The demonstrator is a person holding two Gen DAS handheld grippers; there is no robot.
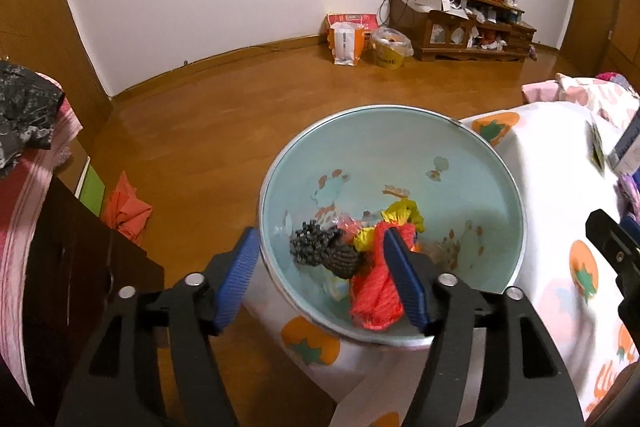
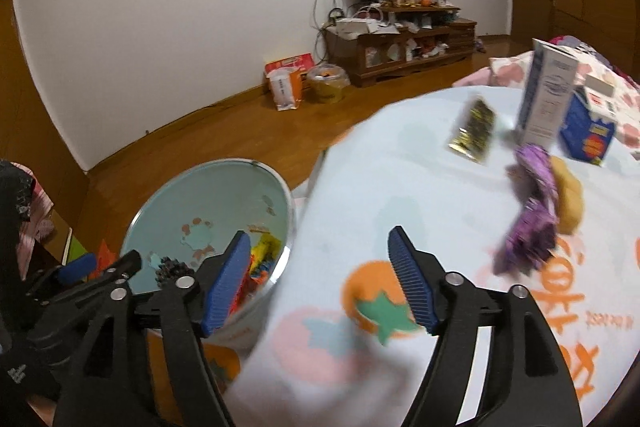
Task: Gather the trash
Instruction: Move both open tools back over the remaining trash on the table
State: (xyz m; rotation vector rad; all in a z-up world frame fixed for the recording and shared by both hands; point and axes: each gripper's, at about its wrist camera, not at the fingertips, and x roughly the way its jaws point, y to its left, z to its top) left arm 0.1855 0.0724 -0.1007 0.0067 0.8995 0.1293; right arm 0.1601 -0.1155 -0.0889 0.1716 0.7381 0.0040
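Trash waits in two places: on the fruit-print tablecloth (image 2: 400,187) lie a crumpled purple wrapper (image 2: 532,219), a gold-black sachet (image 2: 474,129) and cartons (image 2: 548,99), while red mesh netting (image 1: 374,291) already fills the pale blue bin (image 1: 480,163) beside the table. Both the left gripper (image 1: 318,267), above the bin, and the right gripper (image 2: 316,279), above the table edge, stand spread wide and empty. The wrapper looks light and soft, probably best pinched across its bunched middle.

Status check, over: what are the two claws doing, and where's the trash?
Left claw open over the bin, empty. Right claw open above the table, empty. Bin holds trash; purple wrapper and gold packet uncollected. Nothing in the way.
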